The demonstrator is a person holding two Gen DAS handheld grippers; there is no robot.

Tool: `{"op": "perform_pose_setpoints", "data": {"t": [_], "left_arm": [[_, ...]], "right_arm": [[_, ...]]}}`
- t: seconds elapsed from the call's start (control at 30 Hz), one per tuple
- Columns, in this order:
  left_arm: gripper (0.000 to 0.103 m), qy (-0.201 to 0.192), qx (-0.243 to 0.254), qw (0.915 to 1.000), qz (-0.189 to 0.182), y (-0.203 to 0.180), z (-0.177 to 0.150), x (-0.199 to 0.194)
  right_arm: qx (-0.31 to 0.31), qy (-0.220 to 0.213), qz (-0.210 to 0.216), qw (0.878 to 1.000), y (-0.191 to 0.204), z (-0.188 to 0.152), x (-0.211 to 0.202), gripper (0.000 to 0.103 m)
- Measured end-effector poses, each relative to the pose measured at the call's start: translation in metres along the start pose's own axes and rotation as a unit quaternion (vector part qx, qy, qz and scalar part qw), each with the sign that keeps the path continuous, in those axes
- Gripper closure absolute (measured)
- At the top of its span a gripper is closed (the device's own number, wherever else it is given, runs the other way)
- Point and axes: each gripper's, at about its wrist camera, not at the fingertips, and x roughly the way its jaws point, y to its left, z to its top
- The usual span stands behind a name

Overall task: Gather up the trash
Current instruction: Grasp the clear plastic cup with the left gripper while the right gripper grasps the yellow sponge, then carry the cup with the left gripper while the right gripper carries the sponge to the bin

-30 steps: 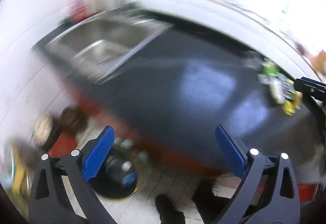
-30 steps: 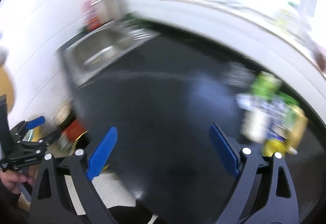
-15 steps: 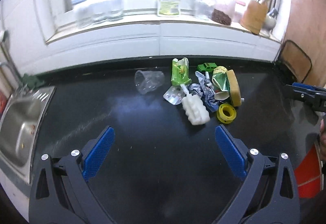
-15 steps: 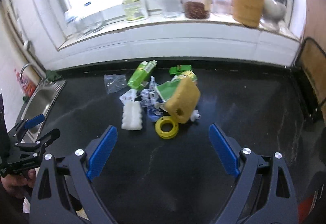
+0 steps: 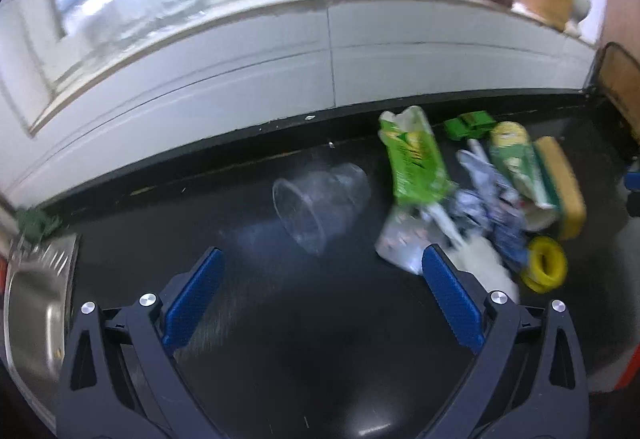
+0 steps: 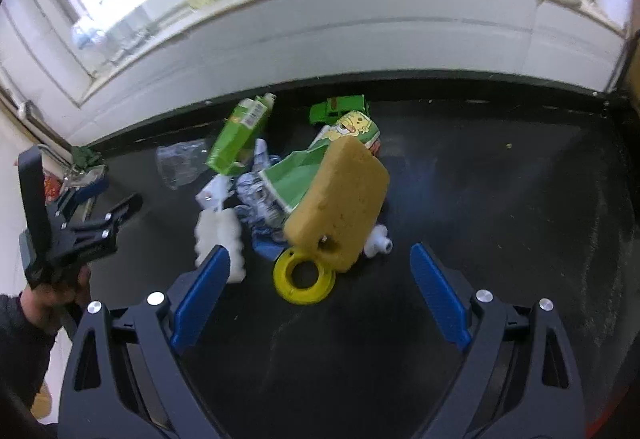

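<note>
Here, on the black counter (image 6: 480, 199), the left gripper (image 5: 320, 281) hangs with fingers apart and nothing between them, aimed at a clear cup (image 5: 320, 203) on its side. Just right of the cup lies the trash pile: green carton (image 6: 240, 137), white foam (image 6: 220, 239), crumpled wrappers (image 6: 260, 199), yellow ring (image 6: 304, 277), sponge (image 6: 340, 199). The right gripper (image 6: 320, 285) hovers near the ring, fingers apart and empty.
</note>
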Motion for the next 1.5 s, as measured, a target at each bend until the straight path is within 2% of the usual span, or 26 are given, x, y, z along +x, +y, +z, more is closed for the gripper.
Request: {"op": "perform_pose_setpoints", "data": {"t": [0.23,0.4,0.43,0.5,0.53,0.6,0.63,0.73,0.87,1.1,1.33,1.5], "left_arm": [[0.007,0.034,0.029,0.9989,-0.014,0.002,0.024,0.076],[0.007,0.048,0.045,0.9975,-0.028,0.003,0.031,0.108],[0.007,0.051,0.047,0.9971,-0.031,0.004,0.031,0.114],[0.008,0.052,0.047,0.9968,-0.037,0.004,0.033,0.119],[0.018,0.05,0.044,0.9968,-0.044,0.005,0.033,0.119],[0.021,0.054,0.03,0.9966,-0.055,0.007,0.034,0.118],[0.025,0.056,0.023,0.9964,-0.06,0.009,0.033,0.116],[0.031,0.054,0.01,0.9965,-0.063,0.008,0.03,0.102],[0.031,0.037,-0.003,0.9976,-0.059,0.005,0.026,0.068],[0.031,0.023,-0.034,0.9983,-0.041,-0.007,0.007,-0.014],[0.031,0.024,-0.049,0.9981,-0.028,-0.04,-0.029,-0.076],[0.031,0.02,-0.05,0.9983,-0.024,-0.052,-0.043,-0.096]], "right_arm": [[0.02,0.051,0.004,0.999,-0.014,0.027,0.061,0.015],[0.031,0.078,0.008,0.996,-0.026,0.031,0.082,0.015],[0.034,0.084,0.013,0.996,-0.028,0.031,0.084,0.018],[0.038,0.088,0.028,0.995,-0.03,0.031,0.086,0.032],[0.037,0.086,0.028,0.995,-0.029,0.032,0.084,0.037],[0.027,0.084,0.026,0.996,-0.024,0.032,0.08,0.044],[0.025,0.081,0.029,0.996,-0.022,0.032,0.075,0.048],[0.006,0.061,0.02,0.998,-0.012,0.03,0.058,0.053],[-0.006,0.035,0.014,0.999,-0.002,0.029,0.031,0.054],[-0.038,-0.003,0.009,0.999,0.02,0.016,-0.019,0.054],[-0.058,-0.017,0.01,0.998,0.037,-0.009,-0.044,0.054],[-0.071,-0.022,0.011,0.997,0.042,-0.02,-0.054,0.054]]}}
